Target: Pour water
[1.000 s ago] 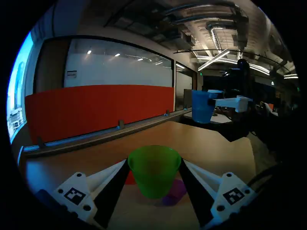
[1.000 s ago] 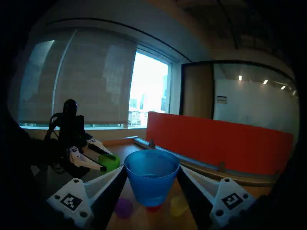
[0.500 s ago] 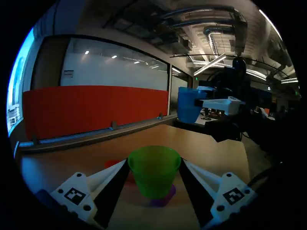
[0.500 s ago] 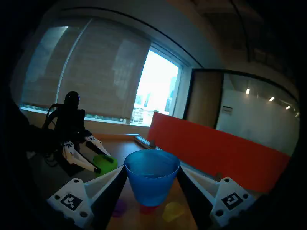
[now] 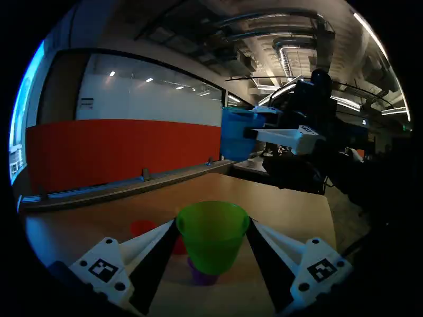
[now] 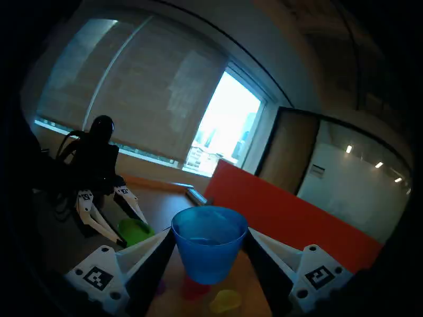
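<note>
In the lower centre of the left gripper view, your left claw is closed on the green cup, a finger pressed to each side. The cup is upright, its mouth open, held above the desk. In the lower centre of the right gripper view, your right claw grips the blue cup the same way, and water appears to lie inside it. From the left gripper view the blue cup sits up and right of centre, higher than the green one and well apart from it.

You seem to be closing in for the pour, so carry the blue cup across until its lip stands over the green mouth, not beside it. Keep the green cup level and steady. Tip the blue one slowly from the wrist so the stream starts thin and lands inside. The little cups below would catch any spill, so hold the pour clear of them.

Count: two claws and two large cups, one green and one blue. Three small cups stand on the desk: a red cup, a purple cup under the green one, and a yellow cup at the bottom of the right gripper view. One orange partition runs along the far desk edge.
</note>
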The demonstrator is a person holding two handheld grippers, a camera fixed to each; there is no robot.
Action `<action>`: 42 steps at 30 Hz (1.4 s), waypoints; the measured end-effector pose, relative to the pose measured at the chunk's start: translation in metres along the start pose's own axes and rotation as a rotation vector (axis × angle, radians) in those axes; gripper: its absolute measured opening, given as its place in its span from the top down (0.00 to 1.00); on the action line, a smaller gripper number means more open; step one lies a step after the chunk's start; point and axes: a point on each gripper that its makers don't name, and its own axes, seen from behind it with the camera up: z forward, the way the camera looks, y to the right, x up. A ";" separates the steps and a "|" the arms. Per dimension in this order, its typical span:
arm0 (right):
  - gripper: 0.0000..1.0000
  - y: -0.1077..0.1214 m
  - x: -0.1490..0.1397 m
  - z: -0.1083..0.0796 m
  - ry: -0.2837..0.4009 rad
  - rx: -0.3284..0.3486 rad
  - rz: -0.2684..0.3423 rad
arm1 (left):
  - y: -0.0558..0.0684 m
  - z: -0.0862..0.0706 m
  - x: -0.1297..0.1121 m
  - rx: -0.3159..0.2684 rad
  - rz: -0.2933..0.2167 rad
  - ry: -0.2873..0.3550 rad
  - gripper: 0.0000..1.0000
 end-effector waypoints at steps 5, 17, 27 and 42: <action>0.10 0.001 0.009 0.003 0.017 0.001 -0.031 | 0.008 0.000 -0.001 -0.013 0.009 0.004 0.12; 0.10 0.003 0.021 0.012 0.018 0.009 -0.155 | 0.020 0.002 -0.001 -0.033 0.013 0.016 0.12; 0.10 0.002 0.026 0.024 0.006 0.015 -0.272 | 0.025 0.006 0.003 -0.050 0.025 0.017 0.12; 0.10 0.000 0.038 0.038 -0.004 0.018 -0.436 | 0.027 0.008 0.008 -0.063 0.039 0.020 0.11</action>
